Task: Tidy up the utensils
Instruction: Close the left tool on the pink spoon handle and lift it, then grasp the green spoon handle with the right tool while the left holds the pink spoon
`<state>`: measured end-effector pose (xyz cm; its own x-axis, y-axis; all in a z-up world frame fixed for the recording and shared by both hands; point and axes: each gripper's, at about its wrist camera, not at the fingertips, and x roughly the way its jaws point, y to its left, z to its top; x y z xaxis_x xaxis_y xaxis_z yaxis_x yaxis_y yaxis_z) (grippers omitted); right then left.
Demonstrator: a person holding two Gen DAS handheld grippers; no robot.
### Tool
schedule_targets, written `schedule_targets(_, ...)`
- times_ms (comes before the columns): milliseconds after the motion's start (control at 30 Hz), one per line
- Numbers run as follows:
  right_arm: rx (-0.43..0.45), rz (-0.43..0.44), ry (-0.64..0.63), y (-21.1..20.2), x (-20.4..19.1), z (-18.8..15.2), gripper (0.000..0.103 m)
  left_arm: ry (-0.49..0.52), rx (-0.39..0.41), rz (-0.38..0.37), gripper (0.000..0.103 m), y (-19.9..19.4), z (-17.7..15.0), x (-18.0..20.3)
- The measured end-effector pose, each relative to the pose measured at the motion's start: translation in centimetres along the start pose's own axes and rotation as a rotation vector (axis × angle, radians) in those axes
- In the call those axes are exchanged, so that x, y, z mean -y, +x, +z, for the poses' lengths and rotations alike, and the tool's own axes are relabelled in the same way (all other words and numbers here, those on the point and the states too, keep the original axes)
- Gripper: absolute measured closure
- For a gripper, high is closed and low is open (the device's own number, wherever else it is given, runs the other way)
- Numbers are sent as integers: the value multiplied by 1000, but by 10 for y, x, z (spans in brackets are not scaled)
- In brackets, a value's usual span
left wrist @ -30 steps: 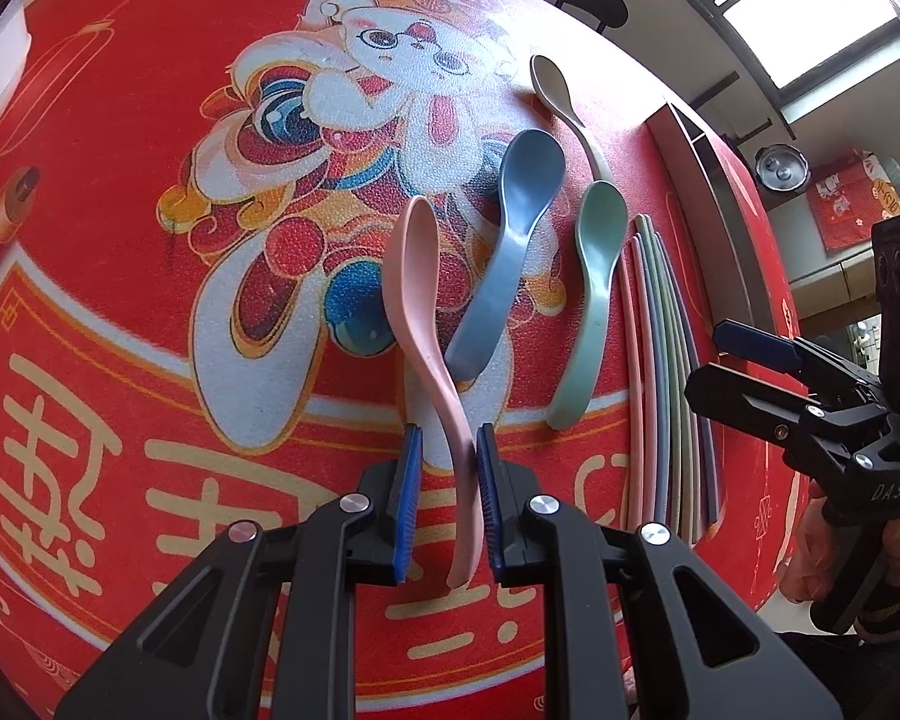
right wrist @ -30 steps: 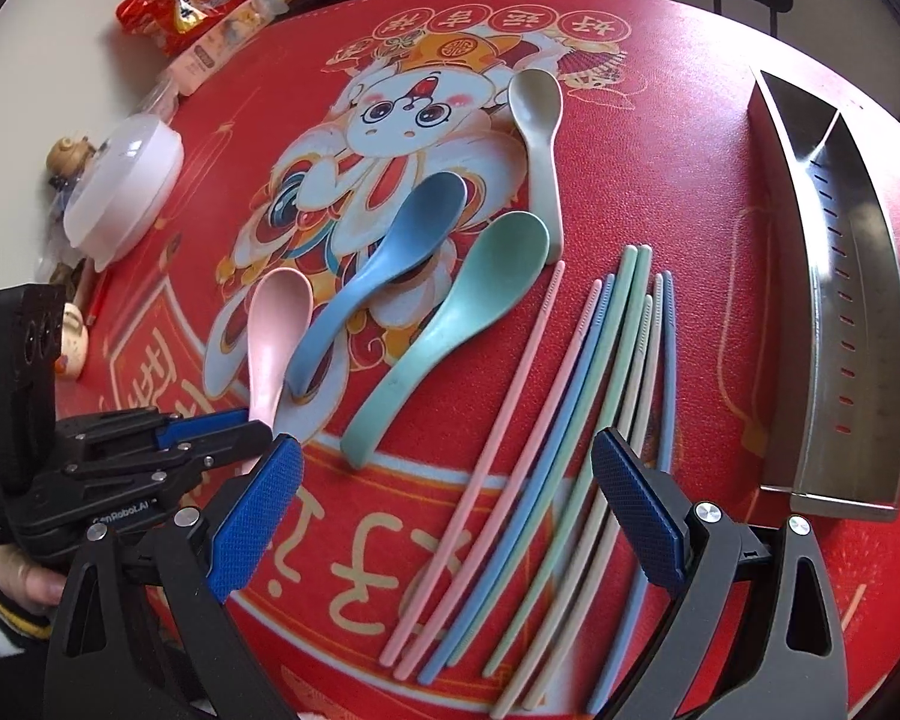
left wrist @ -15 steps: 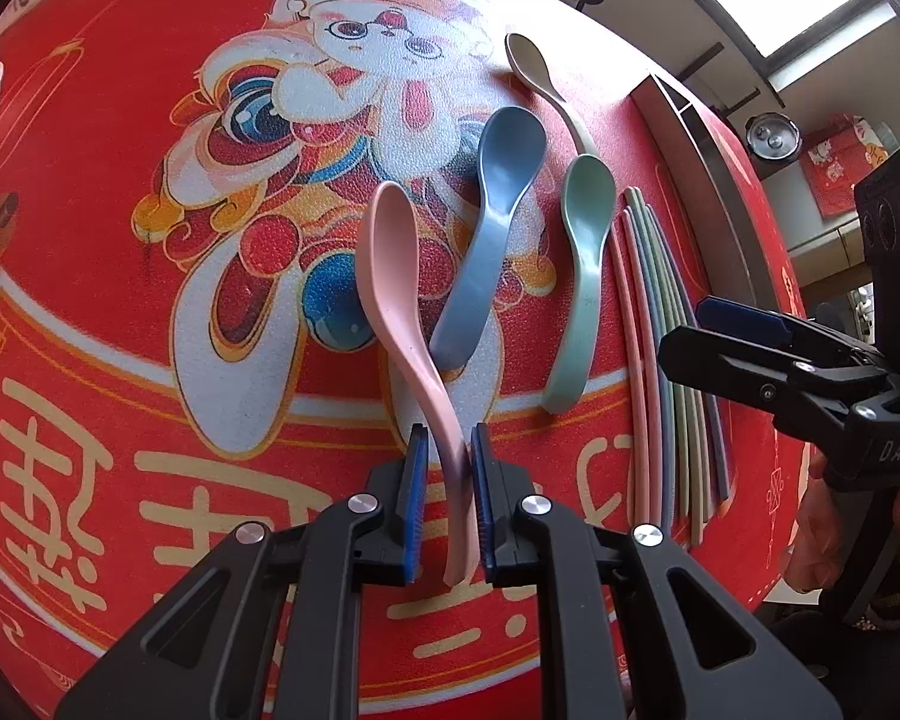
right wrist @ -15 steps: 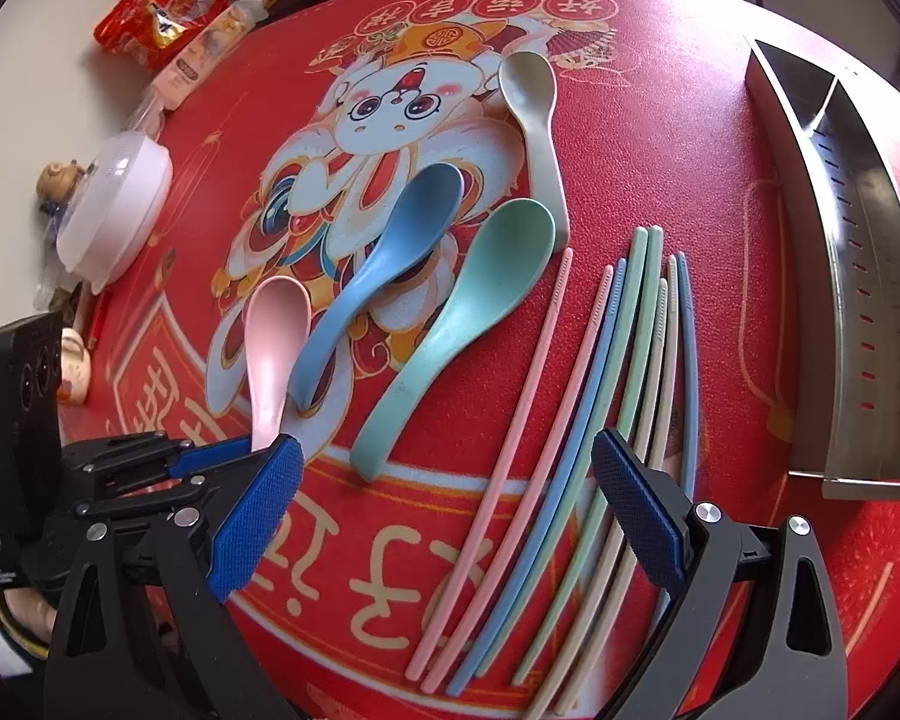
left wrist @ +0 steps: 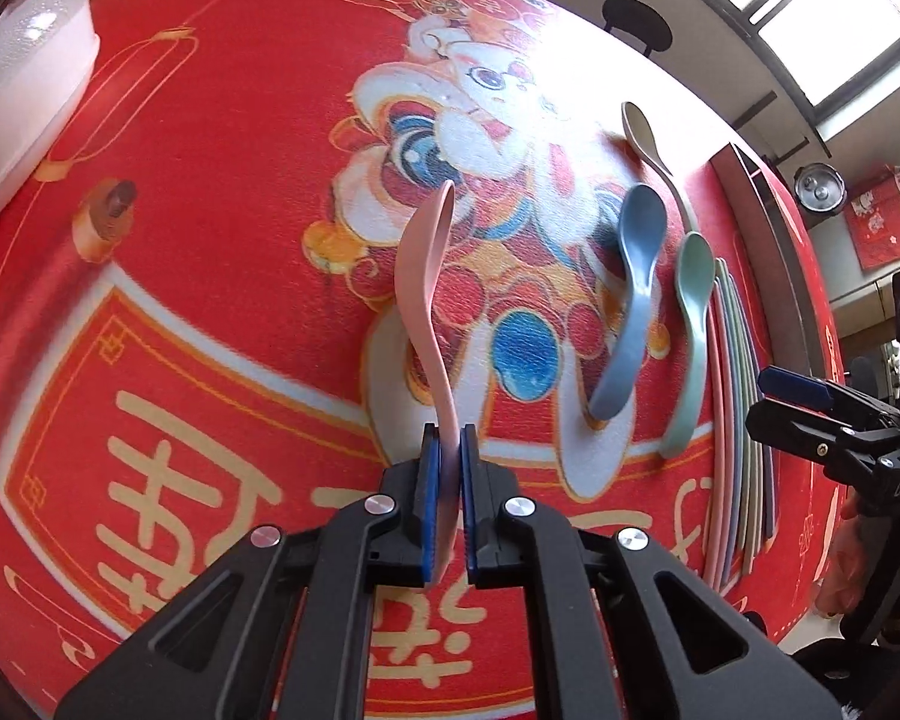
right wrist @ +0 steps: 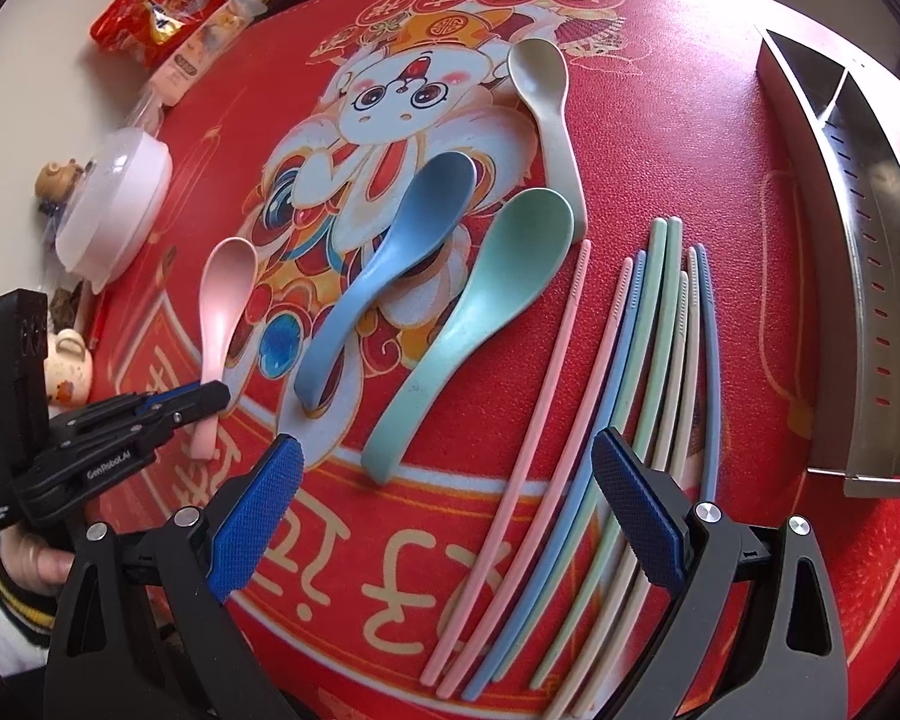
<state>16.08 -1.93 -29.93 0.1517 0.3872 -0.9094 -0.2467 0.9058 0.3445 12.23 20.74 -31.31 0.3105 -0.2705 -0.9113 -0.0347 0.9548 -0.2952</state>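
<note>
Utensils are nearly all unsorted on the red mat (left wrist: pixel 222 276), as far as you can see here. Through your left wrist camera, the left gripper (left wrist: pixel 448 480) has its blue pads clamped on the handle of the pink spoon (left wrist: pixel 423 276), whose bowl points toward 12 o'clock. The blue spoon (left wrist: pixel 633 300) and green spoon (left wrist: pixel 690 336) lie at 3 o'clock, with the beige spoon (left wrist: pixel 648 144) beyond them.

Through your right wrist camera, the right gripper (right wrist: pixel 447 516) hangs with its jaws wide and empty above the chopsticks (right wrist: pixel 618 396). The steel holder (right wrist: pixel 870 276) at 3 o'clock looks empty, so I judge that every spoon and chopstick remains to be put away.
</note>
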Motion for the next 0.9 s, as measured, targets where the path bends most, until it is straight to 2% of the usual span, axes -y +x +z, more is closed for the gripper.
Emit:
schedule_targets(133, -10, -4, -6, 7, -5, 6, 9, -26, 14, -3, 95, -2, 5, -11)
schedule_targets(233, -25, -5, -5, 12, -8, 8, 9, -1, 27, 11, 94, -2, 3, -8)
schedule_targets(367, -44, -33, 41, 17, -6, 7, 9, -5, 39, 16, 95, -4, -1, -8)
schedule_targets(600, -12, -51, 42, 14, -10, 7, 9, 29, 53, 48, 95, -5, -5, -4)
schedule_targets(667, -6, -48, 26, 12, -13, 9, 35, 30, 53, 46, 95, -5, -4, -4)
schedule_targets(700, -22, -40, 27, 15, -13, 10, 53, 30, 53, 45, 95, -6, -5, -4)
schedule_targets(900, -40, -7, 107, 22, -3, 8, 53, 27, 53, 36, 95, -6, -5, -4)
